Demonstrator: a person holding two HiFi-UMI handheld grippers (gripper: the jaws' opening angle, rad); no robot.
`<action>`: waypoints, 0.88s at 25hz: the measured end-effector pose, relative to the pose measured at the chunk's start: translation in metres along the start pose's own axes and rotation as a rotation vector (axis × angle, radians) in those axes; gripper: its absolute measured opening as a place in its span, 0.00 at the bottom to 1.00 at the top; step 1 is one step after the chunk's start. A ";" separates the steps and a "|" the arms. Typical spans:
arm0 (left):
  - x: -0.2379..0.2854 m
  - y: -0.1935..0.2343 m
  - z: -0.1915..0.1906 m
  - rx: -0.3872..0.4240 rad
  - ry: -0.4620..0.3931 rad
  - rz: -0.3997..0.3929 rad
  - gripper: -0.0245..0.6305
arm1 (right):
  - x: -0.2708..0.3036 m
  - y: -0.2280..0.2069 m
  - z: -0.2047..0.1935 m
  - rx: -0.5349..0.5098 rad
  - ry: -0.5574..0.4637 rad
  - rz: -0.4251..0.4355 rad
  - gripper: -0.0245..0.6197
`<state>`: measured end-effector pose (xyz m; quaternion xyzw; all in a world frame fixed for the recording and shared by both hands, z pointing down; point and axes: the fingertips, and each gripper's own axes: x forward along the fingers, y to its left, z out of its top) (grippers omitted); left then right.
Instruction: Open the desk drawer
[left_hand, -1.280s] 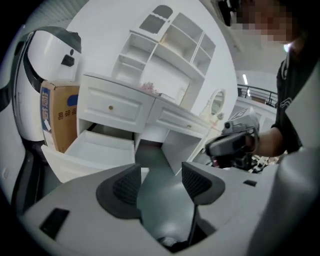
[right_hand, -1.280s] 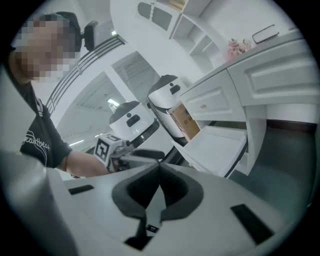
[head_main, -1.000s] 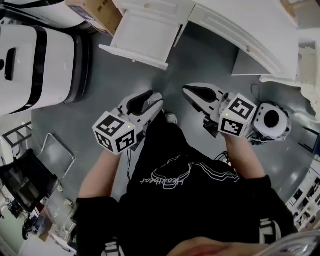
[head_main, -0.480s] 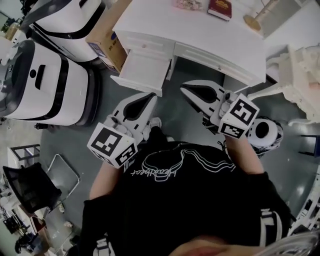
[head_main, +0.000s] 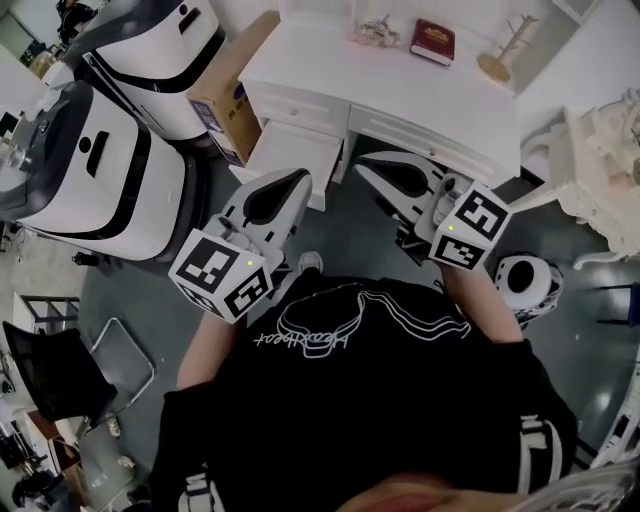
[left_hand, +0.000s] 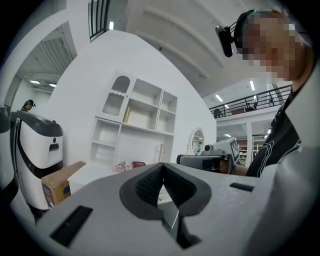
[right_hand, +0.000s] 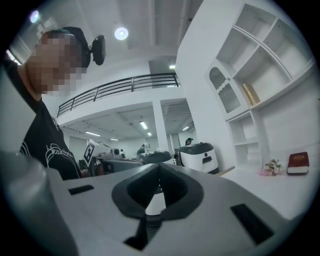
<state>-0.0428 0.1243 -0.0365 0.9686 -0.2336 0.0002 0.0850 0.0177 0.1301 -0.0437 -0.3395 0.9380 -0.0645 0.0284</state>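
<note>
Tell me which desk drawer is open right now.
The drawer beside the cardboard box: it is pulled out from the desk, while the other drawer sits flush.

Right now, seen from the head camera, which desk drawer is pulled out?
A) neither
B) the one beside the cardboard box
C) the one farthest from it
B: the drawer next to the cardboard box juts out from the desk; the other front sits flush.
</note>
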 end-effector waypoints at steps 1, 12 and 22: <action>-0.001 0.000 0.001 -0.006 -0.004 0.001 0.04 | 0.001 0.001 -0.001 0.001 0.000 0.003 0.05; 0.002 -0.002 -0.011 -0.054 -0.011 -0.029 0.04 | -0.007 -0.014 -0.019 0.095 -0.004 -0.069 0.05; 0.011 -0.004 -0.028 -0.090 0.006 -0.042 0.04 | -0.016 -0.019 -0.035 0.119 0.012 -0.086 0.05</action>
